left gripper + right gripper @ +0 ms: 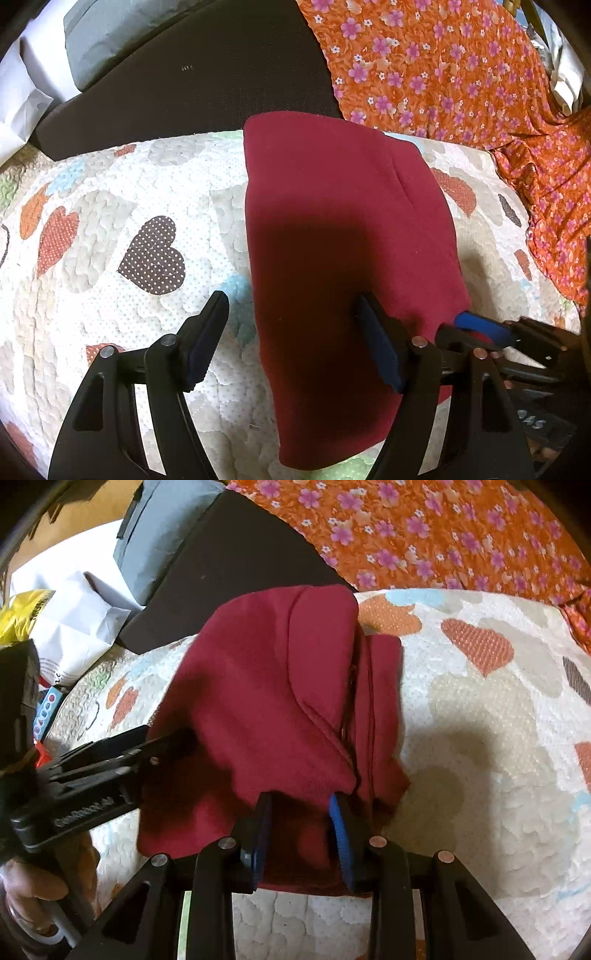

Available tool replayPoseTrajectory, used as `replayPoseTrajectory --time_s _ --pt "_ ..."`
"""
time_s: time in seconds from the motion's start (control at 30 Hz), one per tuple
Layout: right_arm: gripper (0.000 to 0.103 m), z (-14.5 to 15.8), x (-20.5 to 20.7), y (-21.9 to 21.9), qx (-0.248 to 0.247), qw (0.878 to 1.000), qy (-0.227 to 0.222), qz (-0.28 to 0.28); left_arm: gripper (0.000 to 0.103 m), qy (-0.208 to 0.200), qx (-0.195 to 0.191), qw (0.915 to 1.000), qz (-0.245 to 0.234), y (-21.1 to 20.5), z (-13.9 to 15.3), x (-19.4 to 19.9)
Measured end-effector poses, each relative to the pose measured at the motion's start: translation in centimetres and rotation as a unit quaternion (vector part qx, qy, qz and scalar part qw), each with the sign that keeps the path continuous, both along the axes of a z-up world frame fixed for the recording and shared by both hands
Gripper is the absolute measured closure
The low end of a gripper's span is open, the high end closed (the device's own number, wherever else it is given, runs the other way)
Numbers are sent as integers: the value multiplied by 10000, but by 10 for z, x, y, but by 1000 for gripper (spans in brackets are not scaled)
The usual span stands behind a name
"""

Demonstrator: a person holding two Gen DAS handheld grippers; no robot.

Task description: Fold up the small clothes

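Observation:
A dark red garment (pixel 343 258) lies folded lengthwise on a quilted cover with heart patches (pixel 110 229). My left gripper (pixel 291 306) is open, low over the garment's left edge, one finger on the quilt and one on the cloth. In the right wrist view the garment (pixel 266 686) shows stacked layers with a seam along its right side. My right gripper (pixel 301 805) has its blue-padded fingers partly closed around the garment's near edge, with red cloth between them. The right gripper also shows in the left wrist view (pixel 484 328), and the left gripper in the right wrist view (pixel 110 771).
An orange flowered cloth (pixel 461 81) lies at the back right. A black cushion (pixel 192 74) and a grey one (pixel 107 40) sit behind the quilt. White paper bags (pixel 74 613) and a yellow packet (pixel 26 609) lie at the left.

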State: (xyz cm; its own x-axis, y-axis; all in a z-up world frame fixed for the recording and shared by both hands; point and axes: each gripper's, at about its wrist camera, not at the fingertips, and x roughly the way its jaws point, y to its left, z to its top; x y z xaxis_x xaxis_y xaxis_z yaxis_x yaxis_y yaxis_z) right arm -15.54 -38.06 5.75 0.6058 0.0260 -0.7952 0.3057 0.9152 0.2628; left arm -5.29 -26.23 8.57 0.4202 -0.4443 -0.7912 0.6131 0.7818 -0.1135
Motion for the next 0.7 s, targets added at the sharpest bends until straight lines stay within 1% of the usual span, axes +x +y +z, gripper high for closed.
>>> replayPoseTrajectory --time_s 0.13,0.2,0.27,0.37,0.47,0.53,0.57,0.67,0.7 --pt "71 24 -11 -10 244 9979 -588 -102 30 118 -147 9998 60 4 2 6" --pt "64 30 -11 -15 244 9964 -794 -169 30 174 -221 9995 107 6 4 8" --pt "59 32 -8 -21 234 9950 -910 -328 30 193 -369 9989 206 11 7 11" --pt "59 27 1 -33 405 9940 -906 -457 30 262 -544 9976 327 17 10 17" --pt "59 15 14 -38 454 9942 -874 -434 30 372 -549 9971 373 18 7 21" --pt "59 9 21 -37 422 9945 -919 -291 30 420 -516 9971 365 17 3 22" --pt "66 7 23 -35 326 9942 -1011 -194 30 415 -495 9973 347 16 1 21" --pt "78 9 25 -24 -194 9955 -929 -66 30 339 -410 9983 254 11 1 18" --pt "82 11 25 -23 -258 9954 -923 -67 30 317 -396 9984 236 10 1 17"
